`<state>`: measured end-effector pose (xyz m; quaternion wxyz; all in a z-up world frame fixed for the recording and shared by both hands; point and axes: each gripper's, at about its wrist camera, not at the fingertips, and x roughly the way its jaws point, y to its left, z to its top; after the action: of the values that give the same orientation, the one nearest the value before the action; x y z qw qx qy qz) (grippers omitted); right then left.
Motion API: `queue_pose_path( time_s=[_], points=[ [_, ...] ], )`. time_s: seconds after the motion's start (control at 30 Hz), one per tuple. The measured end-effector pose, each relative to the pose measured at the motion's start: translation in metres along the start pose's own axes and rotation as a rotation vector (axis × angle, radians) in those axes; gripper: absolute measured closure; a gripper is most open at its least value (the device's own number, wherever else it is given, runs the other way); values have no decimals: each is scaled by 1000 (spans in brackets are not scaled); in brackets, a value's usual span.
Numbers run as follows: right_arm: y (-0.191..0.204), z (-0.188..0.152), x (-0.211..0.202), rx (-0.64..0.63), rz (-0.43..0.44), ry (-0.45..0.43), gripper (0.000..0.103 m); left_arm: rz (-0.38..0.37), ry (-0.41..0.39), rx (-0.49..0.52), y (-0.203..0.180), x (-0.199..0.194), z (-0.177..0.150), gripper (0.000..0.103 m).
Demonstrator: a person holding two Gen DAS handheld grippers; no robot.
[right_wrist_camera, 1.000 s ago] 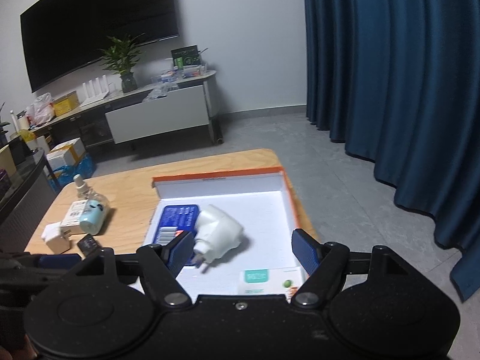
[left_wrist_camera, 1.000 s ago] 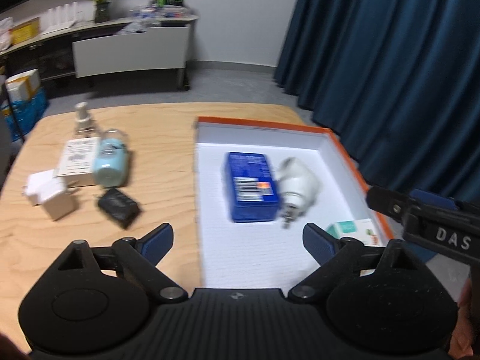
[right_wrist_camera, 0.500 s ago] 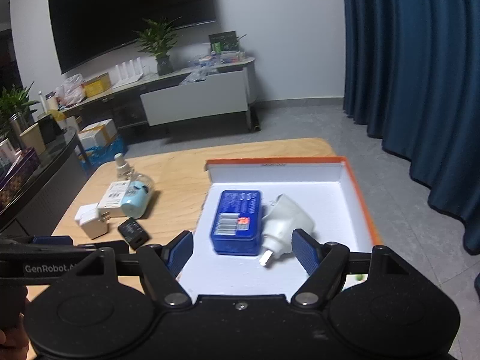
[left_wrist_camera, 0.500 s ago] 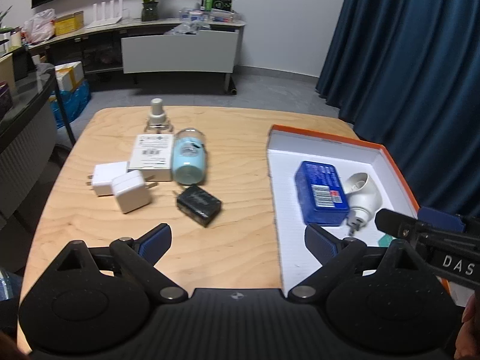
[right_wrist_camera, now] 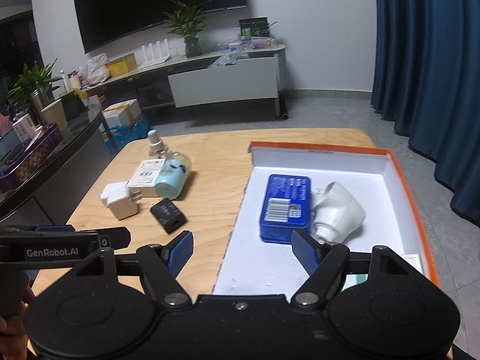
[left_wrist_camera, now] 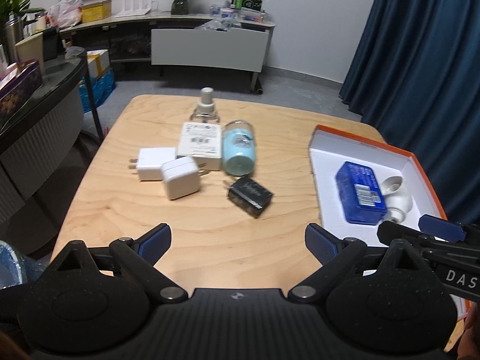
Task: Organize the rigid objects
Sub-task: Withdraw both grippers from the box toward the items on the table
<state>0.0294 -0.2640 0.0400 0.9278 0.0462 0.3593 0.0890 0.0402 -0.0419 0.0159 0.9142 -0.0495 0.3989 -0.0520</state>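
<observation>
An orange-rimmed white box [left_wrist_camera: 364, 141] [right_wrist_camera: 399, 180] sits on the right of the wooden table, holding a blue tin [left_wrist_camera: 360, 193] [right_wrist_camera: 286, 207] and a white plug-in device [left_wrist_camera: 397, 193] [right_wrist_camera: 339, 210]. Left of it lie two white chargers [left_wrist_camera: 180, 181] [right_wrist_camera: 121, 202], a white carton [left_wrist_camera: 199, 144], a pale blue jar [left_wrist_camera: 238, 153] [right_wrist_camera: 171, 180], a small clear bottle [left_wrist_camera: 205, 108] and a black adapter [left_wrist_camera: 250, 195] [right_wrist_camera: 168, 214]. My left gripper [left_wrist_camera: 237, 241] hangs open above bare wood before the loose items. My right gripper [right_wrist_camera: 241, 247] is open over the box's near left edge, empty.
A dark curved counter [left_wrist_camera: 39, 111] stands left of the table. A low sideboard [left_wrist_camera: 210, 48] with clutter and a plant lines the far wall. Blue curtains [left_wrist_camera: 420, 60] hang on the right. A green-and-white card [right_wrist_camera: 412, 259] lies in the box's near corner.
Both views have swung leftward: the box has slid to the right in the left wrist view, and the loose items now sit ahead of the left gripper. Both grippers remain open.
</observation>
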Motion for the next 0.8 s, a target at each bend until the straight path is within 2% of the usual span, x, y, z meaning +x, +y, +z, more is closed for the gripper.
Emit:
queue_pose_path(
  time_s=[0.4,0.8],
  points=[
    [26,-3,17,-48,53,37,16,41,9,-66,36,6,-4,5],
    [37,-7,36,-62,76,67,16,97,0,-147,52,30,3,4]
  ],
)
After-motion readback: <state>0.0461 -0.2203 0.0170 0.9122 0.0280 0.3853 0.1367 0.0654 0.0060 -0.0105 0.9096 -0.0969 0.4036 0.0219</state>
